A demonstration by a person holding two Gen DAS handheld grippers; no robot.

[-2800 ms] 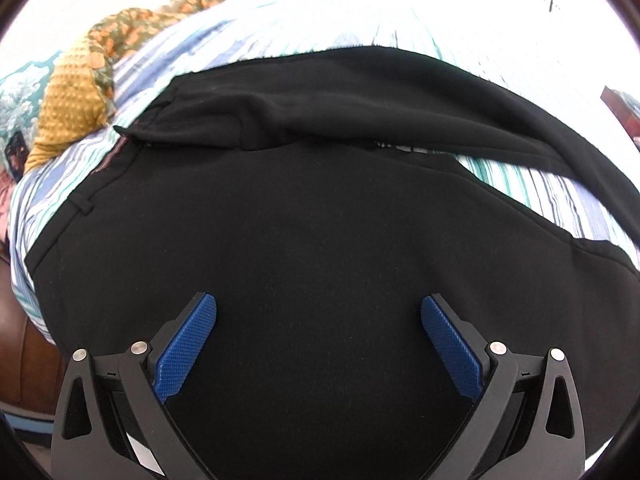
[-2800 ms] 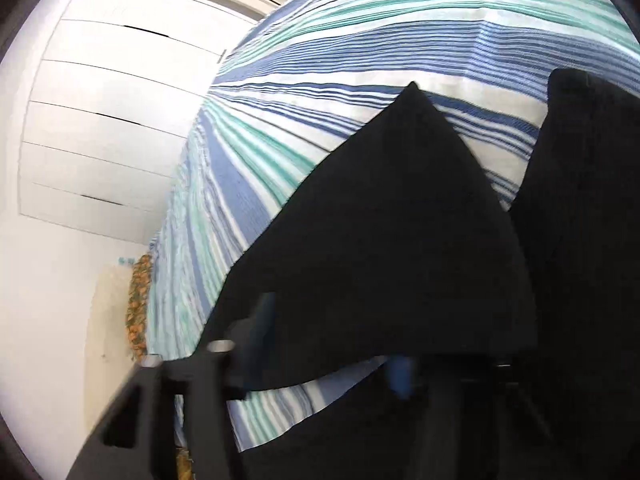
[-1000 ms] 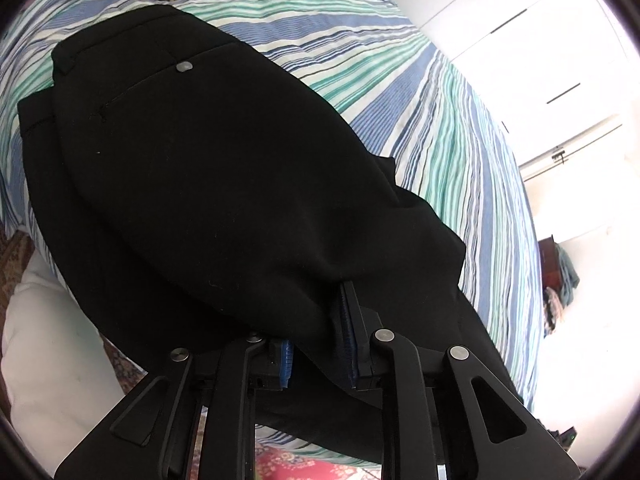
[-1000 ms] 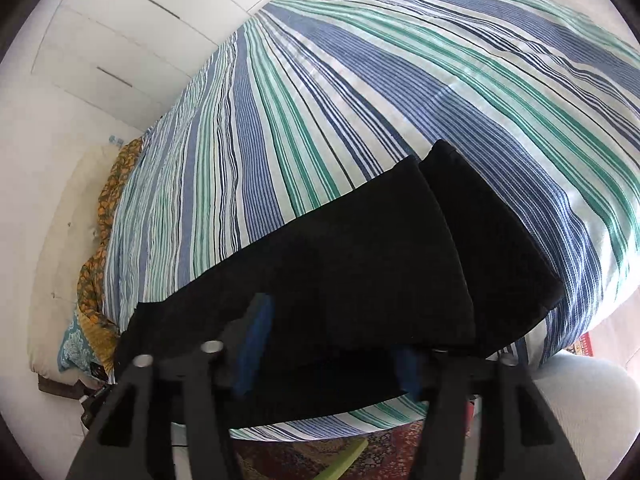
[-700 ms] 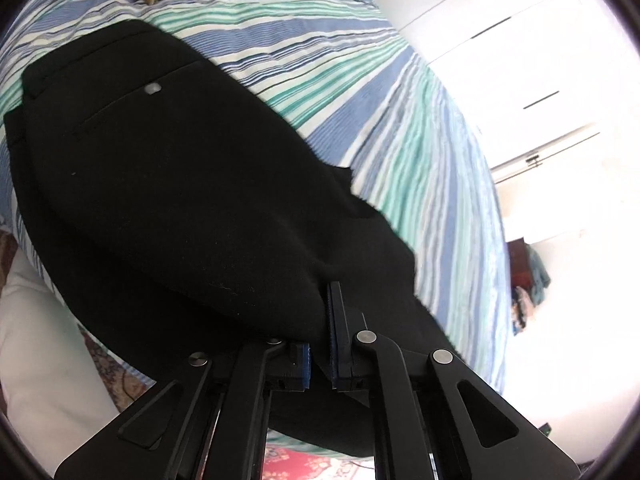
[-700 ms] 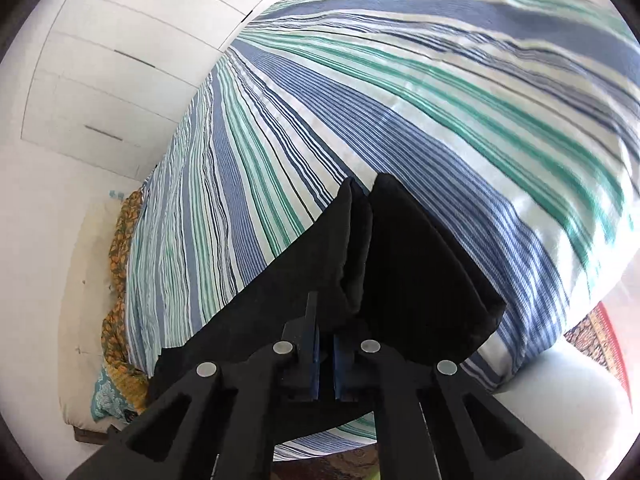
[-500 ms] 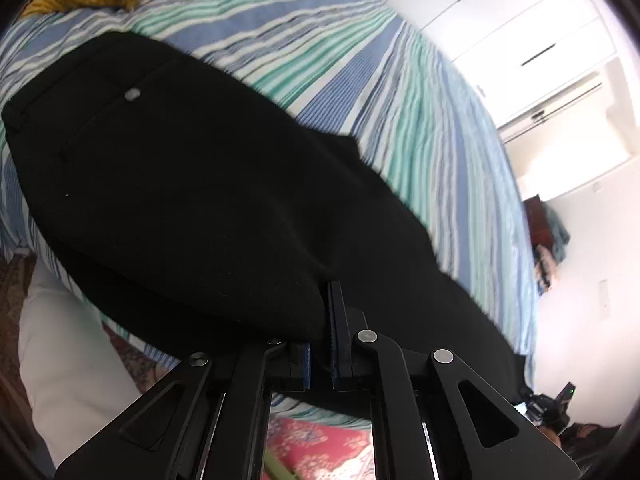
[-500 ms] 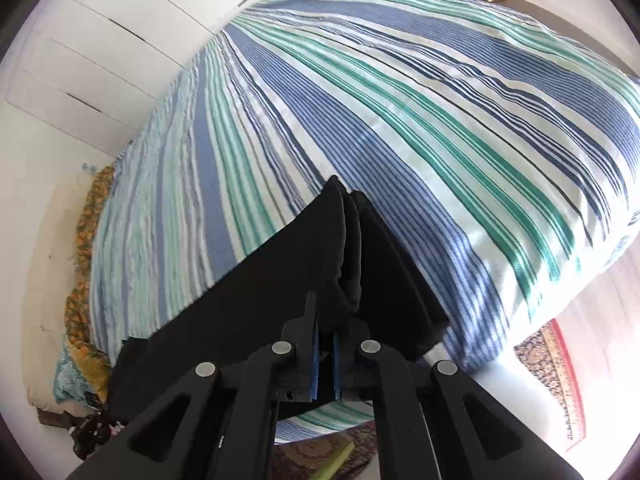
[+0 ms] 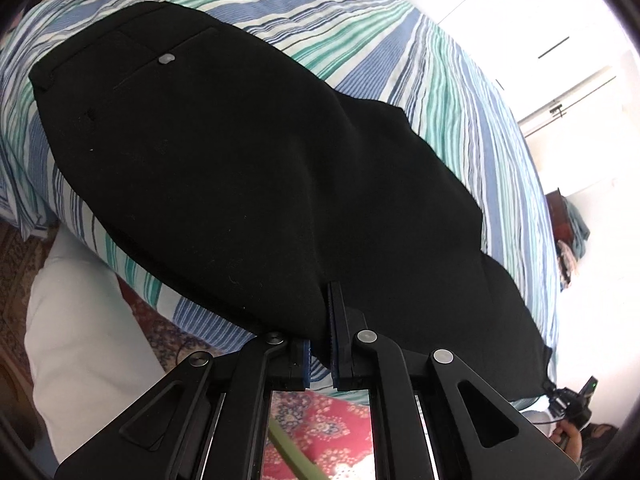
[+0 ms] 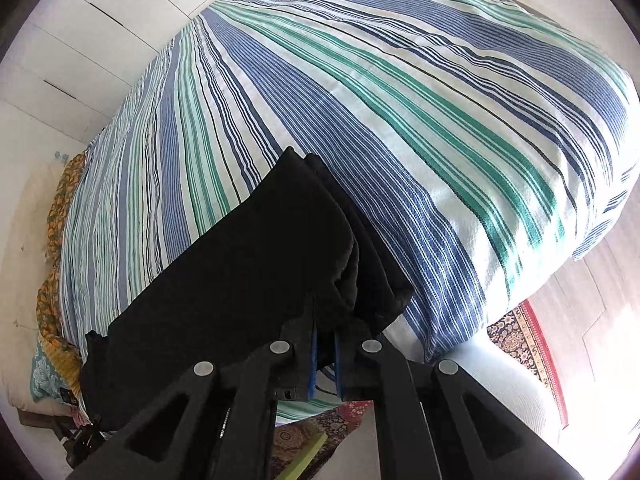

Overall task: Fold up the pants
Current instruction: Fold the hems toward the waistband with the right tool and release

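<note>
Both the left hand-held gripper (image 9: 320,344) and right hand-held gripper (image 10: 324,344), earlier spread wide, now pinch the black pants (image 9: 240,168).

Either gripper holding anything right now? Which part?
Both. The left gripper is shut on the near edge of the black pants, partway along. The right gripper is shut on the pants' near edge close to the leg ends.

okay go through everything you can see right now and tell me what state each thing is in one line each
Left claw: shut on the pants.
Right claw: shut on the pants.
Pants: black, legs stacked, lying along the near edge of the bed.
Pocket button: fastened.
Striped bedsheet: spread flat.
</note>
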